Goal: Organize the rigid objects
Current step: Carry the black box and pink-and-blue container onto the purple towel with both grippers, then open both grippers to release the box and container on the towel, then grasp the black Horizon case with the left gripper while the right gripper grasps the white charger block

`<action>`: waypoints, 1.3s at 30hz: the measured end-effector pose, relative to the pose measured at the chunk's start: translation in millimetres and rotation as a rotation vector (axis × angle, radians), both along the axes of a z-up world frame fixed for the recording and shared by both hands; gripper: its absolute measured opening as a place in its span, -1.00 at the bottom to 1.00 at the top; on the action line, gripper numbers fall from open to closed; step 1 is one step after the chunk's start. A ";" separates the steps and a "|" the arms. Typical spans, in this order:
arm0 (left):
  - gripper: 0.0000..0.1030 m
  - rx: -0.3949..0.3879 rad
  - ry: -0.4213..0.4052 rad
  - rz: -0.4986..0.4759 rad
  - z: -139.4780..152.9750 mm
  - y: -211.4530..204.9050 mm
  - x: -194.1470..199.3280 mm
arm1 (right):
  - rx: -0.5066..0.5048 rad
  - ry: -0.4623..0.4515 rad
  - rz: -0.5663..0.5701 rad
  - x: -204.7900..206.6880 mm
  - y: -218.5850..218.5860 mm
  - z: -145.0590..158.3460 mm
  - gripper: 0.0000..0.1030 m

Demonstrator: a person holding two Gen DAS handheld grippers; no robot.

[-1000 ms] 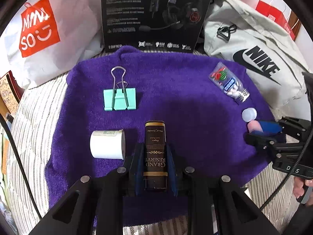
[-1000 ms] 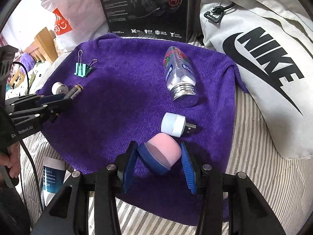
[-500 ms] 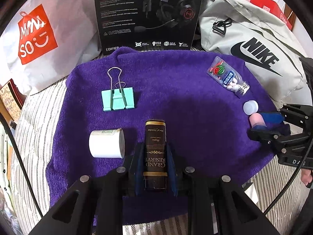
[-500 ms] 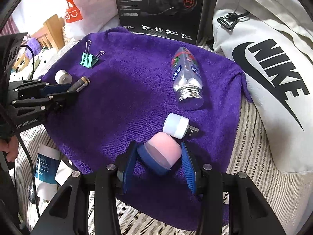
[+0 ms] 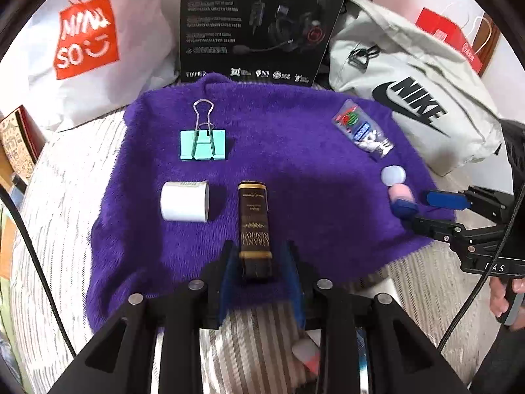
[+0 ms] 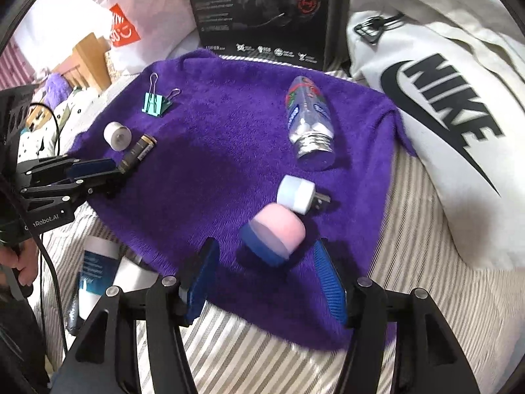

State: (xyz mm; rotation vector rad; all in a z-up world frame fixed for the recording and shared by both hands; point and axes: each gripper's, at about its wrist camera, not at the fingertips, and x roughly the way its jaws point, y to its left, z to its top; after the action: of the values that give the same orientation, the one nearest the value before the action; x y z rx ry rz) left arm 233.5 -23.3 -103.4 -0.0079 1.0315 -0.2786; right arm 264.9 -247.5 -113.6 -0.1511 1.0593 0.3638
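- Releasing noted: left gripper (image 5: pixel 259 272) jaws, clamped a second ago, now stand apart around dark tube (image 5: pixel 255 226) lying on purple towel (image 5: pixel 295 124).
- Right gripper (image 6: pixel 265 282) likewise spread; pink-blue cap (image 6: pixel 274 229) freed beside white plug (image 6: pixel 295 193).
- Both placements look done.

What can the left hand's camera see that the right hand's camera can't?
Only the left wrist view shows the red paper bags at the back. Only the right wrist view shows the white and blue tube lying off the towel, and wooden furniture. Both show the purple towel, mint binder clip, dark tube, pink-and-blue object and candy bottle.
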 end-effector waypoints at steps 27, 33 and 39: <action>-0.08 0.054 0.046 -0.012 -15.1 -16.0 -135.3 | 0.123 -0.193 -0.163 -159.8 3.5 58.7 0.27; -0.05 0.094 0.025 -0.009 -20.9 -15.9 -139.6 | 0.115 -0.199 -0.166 -170.0 -1.7 59.2 0.27; -0.05 0.123 -0.001 0.004 -19.6 -9.7 -140.8 | 0.104 -0.200 -0.177 -176.5 -8.7 57.8 0.27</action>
State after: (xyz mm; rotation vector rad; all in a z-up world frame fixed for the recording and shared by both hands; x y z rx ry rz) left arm 92.6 -33.0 -123.0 0.1013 1.0463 -0.2107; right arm 88.4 -256.2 -55.8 -0.0002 0.8472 0.2371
